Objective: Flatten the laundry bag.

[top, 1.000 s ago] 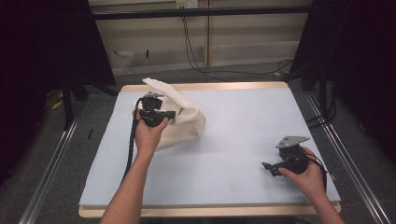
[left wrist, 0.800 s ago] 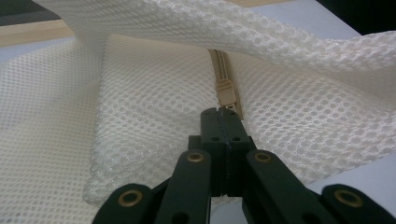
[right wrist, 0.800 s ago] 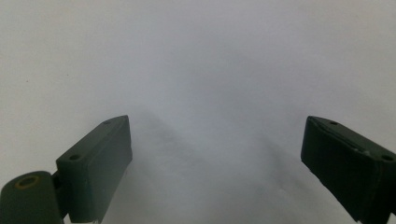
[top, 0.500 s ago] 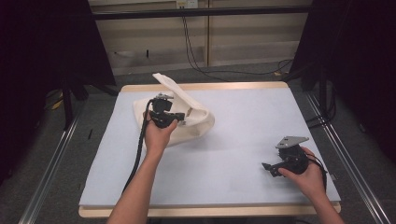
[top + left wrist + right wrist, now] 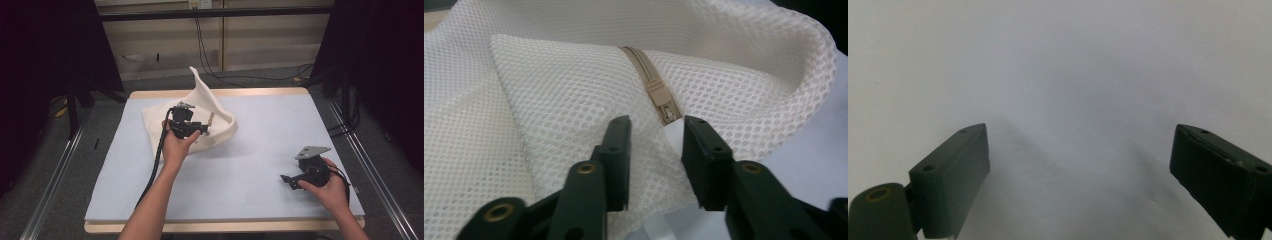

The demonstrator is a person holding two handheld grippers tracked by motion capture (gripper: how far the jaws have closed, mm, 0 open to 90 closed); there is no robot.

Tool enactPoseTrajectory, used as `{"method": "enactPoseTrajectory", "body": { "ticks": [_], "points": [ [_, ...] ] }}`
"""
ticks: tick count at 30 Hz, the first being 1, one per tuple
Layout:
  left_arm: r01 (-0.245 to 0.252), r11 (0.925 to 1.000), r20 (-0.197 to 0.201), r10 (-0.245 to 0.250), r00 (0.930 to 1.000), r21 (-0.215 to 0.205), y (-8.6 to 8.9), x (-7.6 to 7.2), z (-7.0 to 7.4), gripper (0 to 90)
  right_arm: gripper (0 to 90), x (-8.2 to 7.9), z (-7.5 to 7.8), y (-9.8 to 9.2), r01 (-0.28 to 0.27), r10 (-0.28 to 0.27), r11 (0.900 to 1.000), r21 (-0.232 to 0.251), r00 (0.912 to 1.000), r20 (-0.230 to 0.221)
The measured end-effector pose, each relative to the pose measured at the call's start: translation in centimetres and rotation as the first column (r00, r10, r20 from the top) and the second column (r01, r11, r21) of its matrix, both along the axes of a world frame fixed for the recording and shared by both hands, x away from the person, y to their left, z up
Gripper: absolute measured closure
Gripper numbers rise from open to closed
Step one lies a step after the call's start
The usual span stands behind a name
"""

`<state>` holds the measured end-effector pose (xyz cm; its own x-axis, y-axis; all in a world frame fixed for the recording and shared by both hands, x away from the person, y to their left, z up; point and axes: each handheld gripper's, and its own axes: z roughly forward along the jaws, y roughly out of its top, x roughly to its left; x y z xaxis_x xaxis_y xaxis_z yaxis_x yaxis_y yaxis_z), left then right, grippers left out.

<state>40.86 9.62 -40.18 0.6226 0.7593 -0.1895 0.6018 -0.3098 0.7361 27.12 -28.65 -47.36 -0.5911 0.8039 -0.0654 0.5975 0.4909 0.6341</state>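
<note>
A white mesh bag (image 5: 160,125) lies at the back left of the table, one flap (image 5: 205,92) standing up and curling to the right. Its tan zipper (image 5: 656,90) runs down to a pull just ahead of my left gripper (image 5: 656,135). That gripper (image 5: 202,127) hovers over the bag's middle. Its jaws have just been opening and now stand apart, with a fold of mesh lying between them, not pressed. My right gripper (image 5: 285,179) rests low near the front right of the table. In its own view the right gripper (image 5: 1080,150) is wide open over bare mat, with nothing between its fingers.
A pale blue mat (image 5: 270,130) covers the wooden table. Metal rails (image 5: 50,185) run along the floor on both sides. Cables (image 5: 210,60) hang down the back wall beyond the table's far edge.
The left hand has moved to the right over the bag. The bag's flap now stands higher and curls to the right. The left jaws have parted. The right hand has stayed put.
</note>
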Motion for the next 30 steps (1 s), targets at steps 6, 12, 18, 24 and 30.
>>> {"method": "enactPoseTrajectory", "body": {
  "ticks": [6, 12, 18, 24, 30],
  "points": [
    [-0.012, 0.9997, 0.013, 0.012, 0.9998, -0.022, 0.0, 0.0, 0.0, 44.6, 8.8, 0.1, -0.1, 0.1, -0.003, 0.003, 1.0, -0.009, 1.0, -0.001],
    [0.013, 0.9997, -0.002, -0.014, 0.9999, -0.019, 0.3, -0.3, 0.2, 35.1, 8.9, 0.0, -0.1, 0.1, 0.004, -0.004, 1.0, -0.013, 1.0, 0.0],
    [0.01, 0.9999, -0.008, -0.01, 0.9999, 0.009, 1.1, -0.4, 0.4, 27.1, 9.0, 0.0, -0.1, 0.2, -0.001, 0.001, 1.0, -0.013, 1.0, -0.006],
    [-0.015, 0.9992, -0.019, 0.016, 0.9997, 0.037, 2.4, -0.6, 0.3, 26.2, 9.1, 0.0, -0.1, 0.2, -0.007, 0.007, 1.0, -0.017, 0.9999, -0.009],
    [-0.059, 0.995, -0.024, 0.061, 0.9978, 0.081, 4.6, -0.8, -0.6, 29.5, 9.1, 0.0, -0.1, 0.3, -0.002, 0.002, 1.0, -0.019, 1.0, -0.004]
  ]
}}
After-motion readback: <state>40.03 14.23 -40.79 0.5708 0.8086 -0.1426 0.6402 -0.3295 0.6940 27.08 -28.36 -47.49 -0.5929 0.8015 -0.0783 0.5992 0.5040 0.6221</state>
